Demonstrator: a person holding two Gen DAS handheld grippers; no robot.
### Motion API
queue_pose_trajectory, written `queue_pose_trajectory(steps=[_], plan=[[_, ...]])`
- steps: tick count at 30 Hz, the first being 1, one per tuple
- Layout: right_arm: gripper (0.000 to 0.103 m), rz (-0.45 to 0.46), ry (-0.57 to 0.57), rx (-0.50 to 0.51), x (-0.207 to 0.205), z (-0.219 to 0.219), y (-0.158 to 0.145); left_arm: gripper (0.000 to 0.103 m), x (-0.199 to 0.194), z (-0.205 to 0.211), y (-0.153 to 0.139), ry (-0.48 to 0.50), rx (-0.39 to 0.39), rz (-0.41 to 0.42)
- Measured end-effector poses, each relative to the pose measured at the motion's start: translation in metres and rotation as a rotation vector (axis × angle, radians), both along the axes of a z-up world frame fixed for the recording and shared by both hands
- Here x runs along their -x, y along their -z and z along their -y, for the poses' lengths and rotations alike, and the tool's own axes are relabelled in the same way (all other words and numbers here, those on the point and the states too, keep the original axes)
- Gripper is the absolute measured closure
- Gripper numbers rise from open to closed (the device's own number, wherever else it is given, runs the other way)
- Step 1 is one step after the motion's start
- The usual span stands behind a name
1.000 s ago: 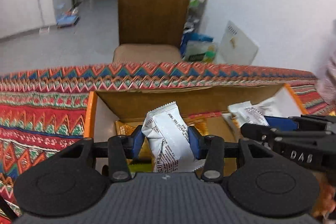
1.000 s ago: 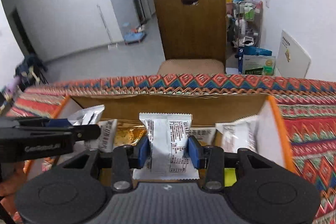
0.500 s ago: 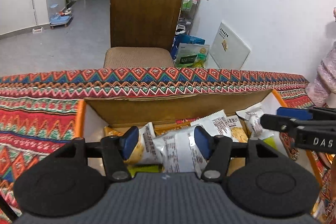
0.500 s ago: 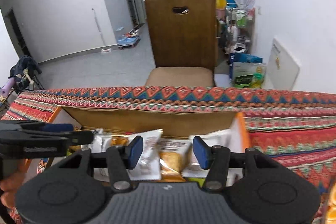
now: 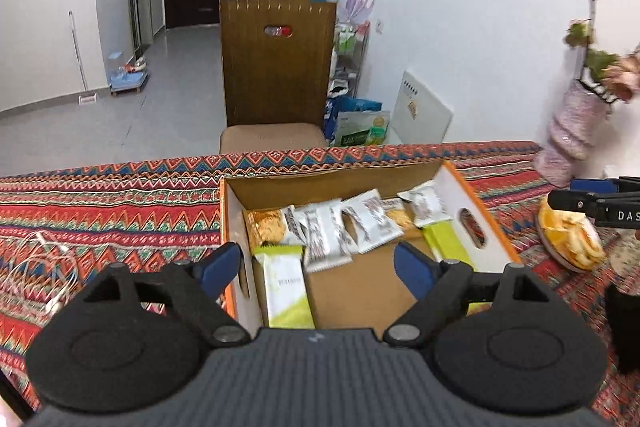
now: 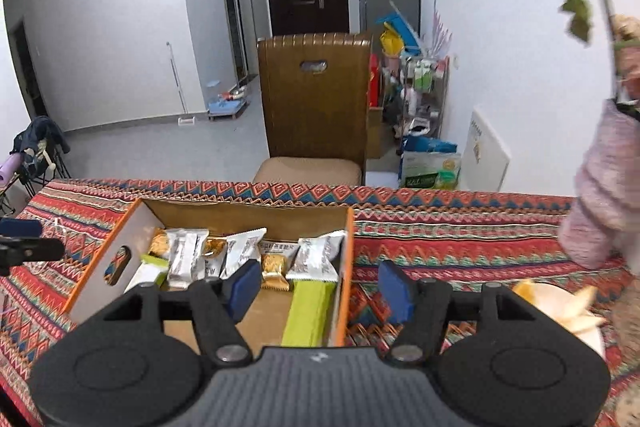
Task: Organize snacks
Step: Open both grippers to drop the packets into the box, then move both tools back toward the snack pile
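Both grippers have let go of the white snack packets they held a second ago and pulled up and back from the cardboard box (image 5: 454,183), which now shows whole below them. Those packets lie with the row of white packets (image 5: 344,227) along the box's far wall, gold-wrapped biscuits (image 6: 274,267) among them and green bars (image 5: 286,287) nearer the front, one by each side wall. Over the box, the left gripper (image 5: 318,267) has its jaws opening wide with nothing between them; the right gripper (image 6: 318,287), astride the box's right wall, is also opening and empty. This looks like the end of a placing step. Next comes finding more loose snacks on the patterned tablecloth (image 6: 460,227); none shows beyond the box, only a plate of fruit slices (image 5: 570,235) to its right.
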State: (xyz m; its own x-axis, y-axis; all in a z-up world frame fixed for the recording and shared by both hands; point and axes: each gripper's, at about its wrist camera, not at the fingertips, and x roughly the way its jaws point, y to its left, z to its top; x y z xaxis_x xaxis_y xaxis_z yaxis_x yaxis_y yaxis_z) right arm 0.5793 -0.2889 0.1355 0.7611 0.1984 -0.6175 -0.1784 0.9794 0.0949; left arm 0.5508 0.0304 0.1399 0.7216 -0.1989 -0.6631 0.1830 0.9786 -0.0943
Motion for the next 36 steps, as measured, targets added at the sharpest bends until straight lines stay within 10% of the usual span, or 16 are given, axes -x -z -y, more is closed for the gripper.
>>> queue_pose_trajectory(steps=[16,27,36], plan=[[0.023,0.176,-0.062,0.054,0.179,0.025,-0.007,0.011,0.179,-0.024,-0.012,-0.082,0.055,0.165],[0.021,0.184,-0.129,0.078,0.29,0.009,0.058,0.006,0.299,-0.015,0.039,-0.163,-0.004,0.28],[0.017,0.139,-0.099,0.064,0.365,0.001,0.113,0.005,0.354,0.008,0.101,-0.157,0.037,0.183]])
